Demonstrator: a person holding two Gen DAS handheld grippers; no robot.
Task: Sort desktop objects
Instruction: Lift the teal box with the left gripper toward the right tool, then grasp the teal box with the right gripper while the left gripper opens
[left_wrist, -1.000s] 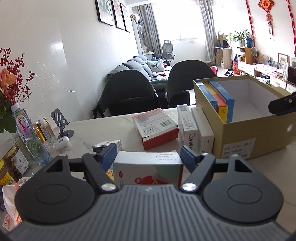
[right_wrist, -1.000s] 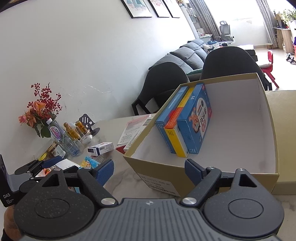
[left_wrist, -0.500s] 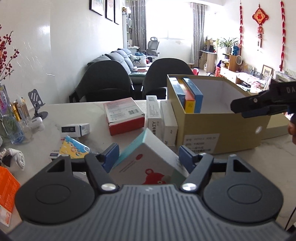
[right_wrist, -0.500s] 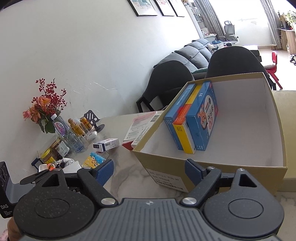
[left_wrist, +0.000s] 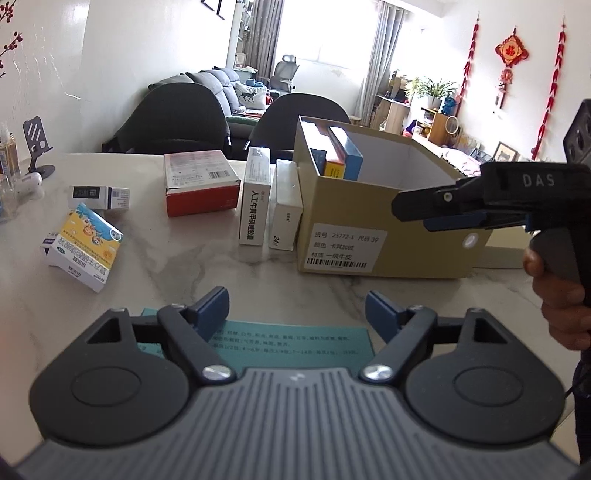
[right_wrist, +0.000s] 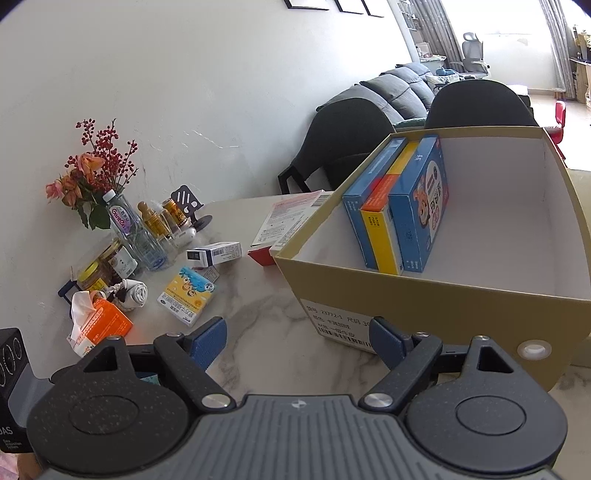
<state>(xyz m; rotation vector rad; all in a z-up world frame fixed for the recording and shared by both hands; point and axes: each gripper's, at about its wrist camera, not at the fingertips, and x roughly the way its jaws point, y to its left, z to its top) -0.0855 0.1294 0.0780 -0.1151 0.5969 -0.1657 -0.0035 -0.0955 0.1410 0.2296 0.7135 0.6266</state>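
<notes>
A teal medicine box (left_wrist: 295, 341) lies flat on the marble table under my left gripper (left_wrist: 295, 306). Its jaws are opening, the blue pads standing clear of the box on both sides. The tan cardboard box (left_wrist: 406, 236) stands to the right with a blue carton (right_wrist: 421, 206) and two more upright cartons against its left wall. My right gripper (right_wrist: 297, 332) hovers open and empty at this box's near corner (right_wrist: 332, 295); from the left wrist view it (left_wrist: 443, 206) juts in from the right. A yellow cartoon box (left_wrist: 86, 243) lies at the left.
A red-and-white box (left_wrist: 199, 181), two upright white boxes (left_wrist: 255, 199) and a small white box (left_wrist: 99, 195) stand on the table. Bottles, jars, flowers (right_wrist: 92, 173) and an orange tissue pack (right_wrist: 107, 325) crowd the wall side. Two dark chairs (left_wrist: 177, 118) stand behind.
The teal box, gripped and tilted between my left fingers before, now lies flat on the table and the left jaws have spread. The right gripper has drifted slightly along the cardboard box.
</notes>
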